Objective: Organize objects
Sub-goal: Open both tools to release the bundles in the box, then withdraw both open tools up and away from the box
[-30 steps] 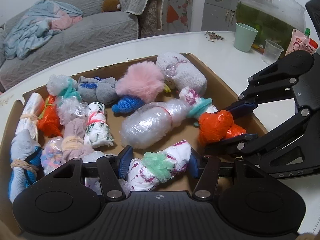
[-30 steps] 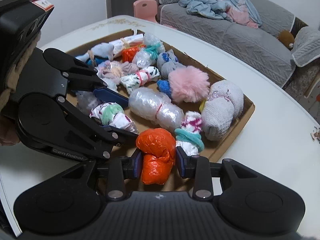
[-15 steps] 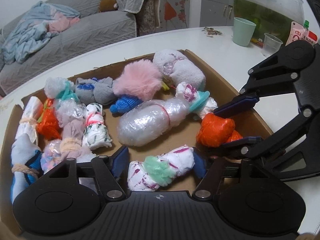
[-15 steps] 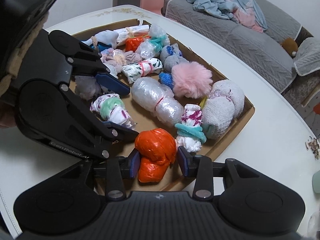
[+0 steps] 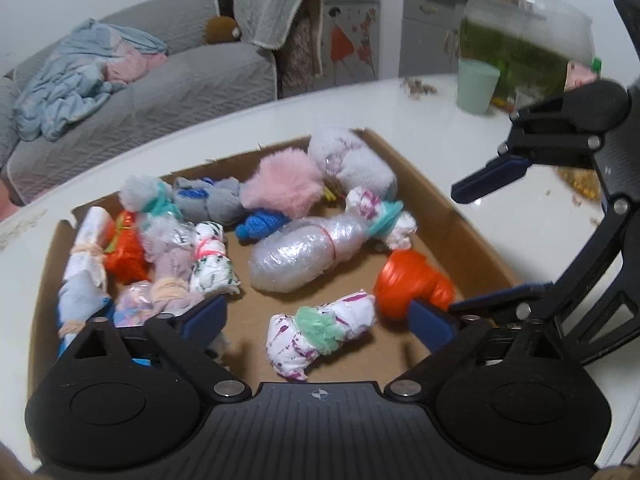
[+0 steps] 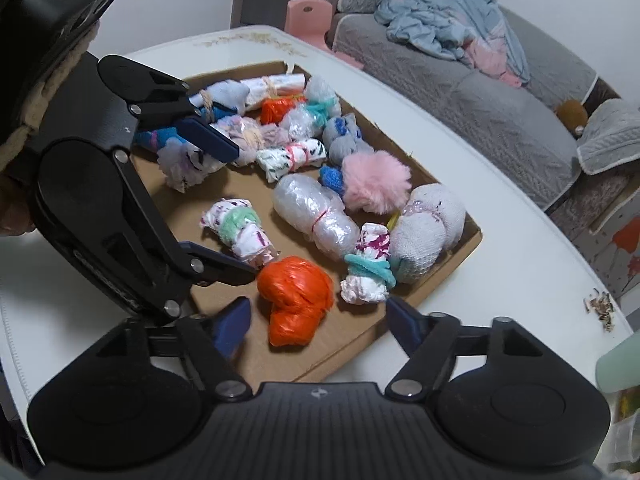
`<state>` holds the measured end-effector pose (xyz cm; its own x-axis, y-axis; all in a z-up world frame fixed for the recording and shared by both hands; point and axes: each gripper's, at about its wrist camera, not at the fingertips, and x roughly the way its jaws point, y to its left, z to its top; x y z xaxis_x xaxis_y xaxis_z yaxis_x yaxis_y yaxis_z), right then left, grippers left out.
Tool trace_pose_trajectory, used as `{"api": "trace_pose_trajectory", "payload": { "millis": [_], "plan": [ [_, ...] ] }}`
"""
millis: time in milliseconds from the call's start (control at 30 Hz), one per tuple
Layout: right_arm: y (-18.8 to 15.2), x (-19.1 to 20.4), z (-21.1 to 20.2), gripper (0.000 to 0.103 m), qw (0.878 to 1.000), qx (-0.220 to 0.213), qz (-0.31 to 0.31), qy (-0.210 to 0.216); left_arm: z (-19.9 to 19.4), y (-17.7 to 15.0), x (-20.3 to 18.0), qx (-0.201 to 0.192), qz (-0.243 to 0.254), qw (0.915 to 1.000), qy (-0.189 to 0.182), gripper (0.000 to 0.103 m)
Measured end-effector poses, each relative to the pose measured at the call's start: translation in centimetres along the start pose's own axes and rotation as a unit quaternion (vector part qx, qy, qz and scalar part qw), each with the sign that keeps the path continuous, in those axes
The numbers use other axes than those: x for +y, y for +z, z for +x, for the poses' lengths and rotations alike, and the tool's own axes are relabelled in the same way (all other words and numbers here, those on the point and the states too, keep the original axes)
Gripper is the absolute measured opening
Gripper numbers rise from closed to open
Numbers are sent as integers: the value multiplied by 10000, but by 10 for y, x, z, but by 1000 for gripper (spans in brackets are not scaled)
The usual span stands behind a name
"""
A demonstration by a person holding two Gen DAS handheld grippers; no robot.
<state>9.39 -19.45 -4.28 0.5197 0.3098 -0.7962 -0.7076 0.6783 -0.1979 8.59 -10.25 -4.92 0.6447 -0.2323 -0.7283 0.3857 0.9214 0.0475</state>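
Note:
A shallow cardboard tray (image 5: 456, 210) on the white table holds several tied bundles. A white-and-purple bundle with a green band (image 5: 322, 330) lies on the tray floor between the fingers of my left gripper (image 5: 318, 316). Those jaws are opening wide and the pads do not touch it. An orange plastic bundle (image 6: 296, 300) lies at the tray's near edge between the fingers of my right gripper (image 6: 318, 322). Its jaws are also opening, with both pads clear of it. The right gripper's fingers (image 5: 488, 178) also show in the left wrist view, and the left gripper's fingers (image 6: 208, 140) in the right wrist view.
A bubble-wrap bundle (image 5: 304, 252), a pink pompom (image 5: 284, 188) and a white mesh roll (image 5: 352, 160) fill the tray's middle and far side. A green cup (image 5: 478, 86) and a green-filled tank (image 5: 520, 52) stand on the table beyond. A grey sofa (image 6: 500, 112) lies behind.
Both grippers have opened and let go: the left off the white-and-purple bundle, the right off the orange bundle. Both bundles now lie on the tray. Both grippers drew up slightly.

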Motion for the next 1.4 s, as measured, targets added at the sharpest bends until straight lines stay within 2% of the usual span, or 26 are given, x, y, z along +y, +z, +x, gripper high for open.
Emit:
{"api": "trace_pose_trajectory", "payload": {
  "millis": [200,467,633,800,933,1067,1133,1333,1400],
  "plan": [
    [-2,11,-16,77,9994,-289,166,-22,-28,-3,-1,-237,-281,9992,132,103],
    [-1,28,-25,82,9960,-615,634,-112,-62,-7,2,-540,-520,9949,680,103],
    [-1,43,-32,82,9938,-846,728,6,-82,-8,12,-857,-734,9907,765,103],
    [8,51,-37,83,9908,-1027,878,-48,-98,-7,24,-1061,-1059,9855,789,103],
    [14,55,-36,84,9869,-1178,1094,-91,-104,-5,30,-1084,-1189,9812,1069,103],
    [17,57,-34,84,9855,-1214,1182,-55,-113,-5,31,-1159,-1100,9777,1362,103],
    [18,59,-33,84,9858,-1209,1165,-48,-117,-5,33,-1225,-1118,9767,1366,103],
    [19,65,-34,84,9854,-1235,1169,-37,-121,-5,43,-1165,-1351,9792,964,103],
    [19,66,-35,84,9853,-1253,1157,-38,-121,-4,46,-1190,-1408,9777,1008,103]
  ]
}}
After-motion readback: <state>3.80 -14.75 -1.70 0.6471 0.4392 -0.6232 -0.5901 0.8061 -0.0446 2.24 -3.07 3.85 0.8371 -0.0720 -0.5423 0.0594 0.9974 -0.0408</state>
